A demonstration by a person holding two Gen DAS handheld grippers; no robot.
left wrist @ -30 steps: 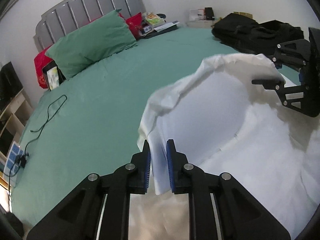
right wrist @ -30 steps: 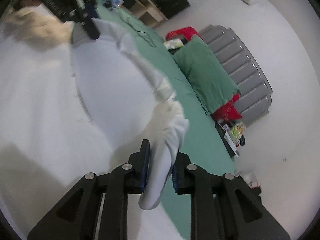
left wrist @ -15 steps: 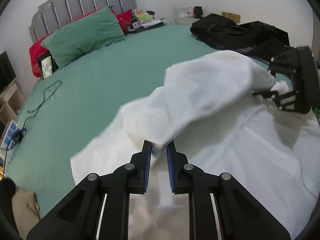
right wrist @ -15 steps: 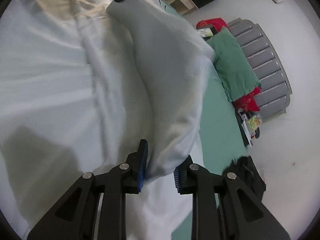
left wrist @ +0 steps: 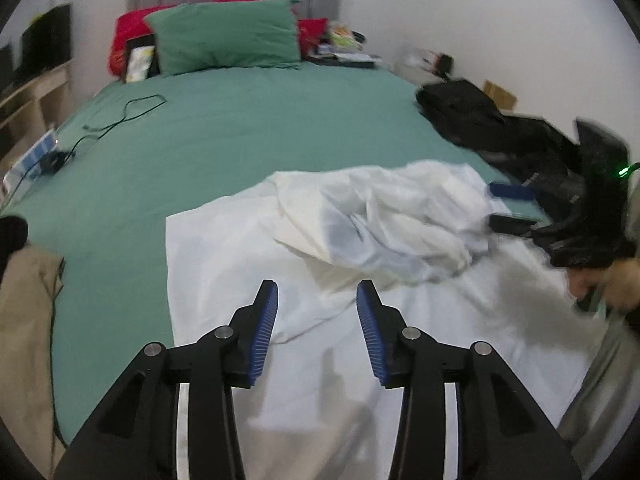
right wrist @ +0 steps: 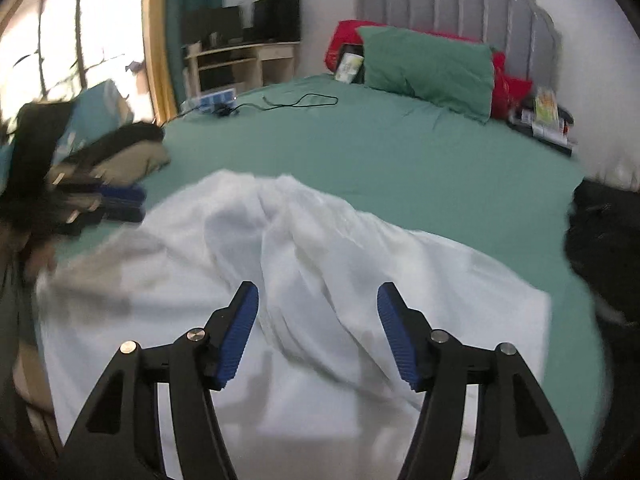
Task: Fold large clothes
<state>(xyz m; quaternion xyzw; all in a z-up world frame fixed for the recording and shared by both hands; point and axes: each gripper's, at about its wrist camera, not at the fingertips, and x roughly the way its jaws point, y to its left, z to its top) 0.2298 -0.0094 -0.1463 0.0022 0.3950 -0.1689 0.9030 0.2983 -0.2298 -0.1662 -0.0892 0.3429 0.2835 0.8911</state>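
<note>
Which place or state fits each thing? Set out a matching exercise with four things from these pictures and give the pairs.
Things:
1. white garment
2. green pillow
3. black cable
4. left claw

Places or states:
A. against the headboard
B. open, holding nothing
C. rumpled on the near part of the bed
D. loose on the green sheet, far from the garment

Pairs: 1-C, 2-A, 3-D, 4-B

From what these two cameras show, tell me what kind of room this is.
A bedroom, almost surely. A wide bed with a green sheet fills both views, with a green pillow against a grey padded headboard. The white garment being folded lies on the bed.
</note>
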